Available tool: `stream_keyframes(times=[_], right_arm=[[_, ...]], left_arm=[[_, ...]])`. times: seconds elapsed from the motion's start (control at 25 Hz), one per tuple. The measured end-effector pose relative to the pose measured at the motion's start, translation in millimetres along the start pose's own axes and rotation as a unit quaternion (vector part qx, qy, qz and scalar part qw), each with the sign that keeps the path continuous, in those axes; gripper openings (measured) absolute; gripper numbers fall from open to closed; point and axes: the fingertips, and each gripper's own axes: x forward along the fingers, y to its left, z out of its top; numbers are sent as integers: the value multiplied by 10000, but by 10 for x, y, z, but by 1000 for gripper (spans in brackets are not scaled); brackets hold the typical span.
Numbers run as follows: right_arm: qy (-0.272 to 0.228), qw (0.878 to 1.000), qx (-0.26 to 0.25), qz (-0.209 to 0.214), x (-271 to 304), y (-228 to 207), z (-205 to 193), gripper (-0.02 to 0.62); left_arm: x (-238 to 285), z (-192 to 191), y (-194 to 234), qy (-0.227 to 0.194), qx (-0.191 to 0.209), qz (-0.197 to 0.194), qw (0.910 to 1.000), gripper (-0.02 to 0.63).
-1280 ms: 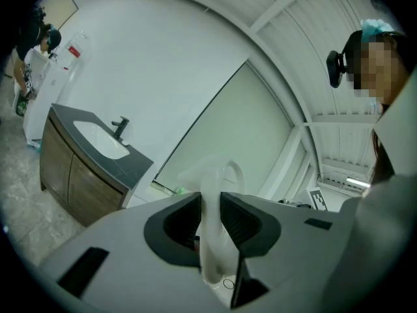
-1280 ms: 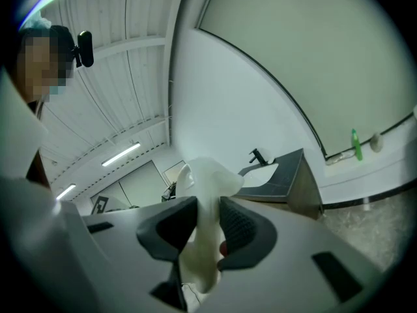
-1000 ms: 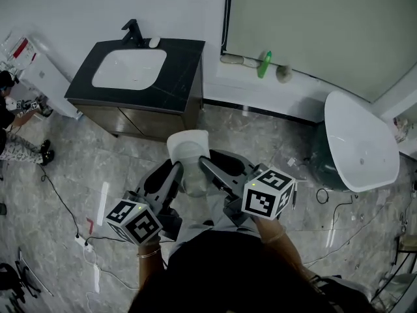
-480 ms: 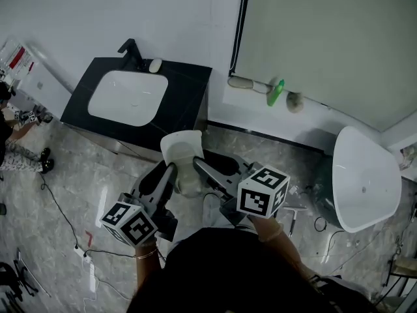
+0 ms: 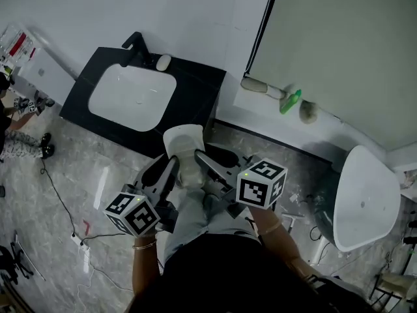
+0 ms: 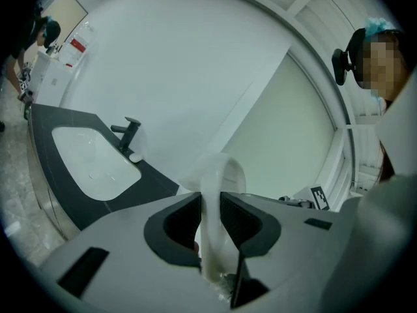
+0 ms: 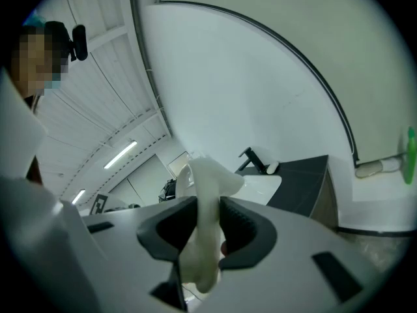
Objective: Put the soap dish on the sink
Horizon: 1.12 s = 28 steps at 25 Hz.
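The white soap dish [image 5: 184, 143] hangs in the air between both grippers, just short of the vanity's near right corner. My left gripper [image 5: 174, 164] is shut on its left rim, seen edge-on as the soap dish [image 6: 218, 204] between the jaws. My right gripper [image 5: 201, 158] is shut on the right rim of the soap dish [image 7: 203, 204]. The sink [image 5: 133, 96] is a white basin in a black countertop [image 5: 195, 93], with a black faucet [image 5: 135, 44] and a small white soap [image 5: 163, 62] at the back.
A white tub [image 5: 360, 199] stands at the right by the wall. A ledge under the window holds a green bottle [image 5: 290, 101] and other small items. Cables and a power strip [image 5: 83, 240] lie on the marble floor at left. A person [image 5: 8, 87] stands at far left.
Both grippers, with the soap dish held between them, have come nearer to the vanity; the sink now sits lower and larger in the head view.
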Motion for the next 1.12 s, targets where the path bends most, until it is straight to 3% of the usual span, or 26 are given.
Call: stream_keyframes(times=[0.52, 1.12], right_arm=[[818, 9963, 167, -225, 743, -961, -116, 115], [1424, 9870, 665, -342, 1368, -1992, -527, 114]], left_arm=[[776, -179, 925, 915, -128, 84, 9957, 98], [1491, -612, 1883, 1802, -616, 365, 9810, 92]])
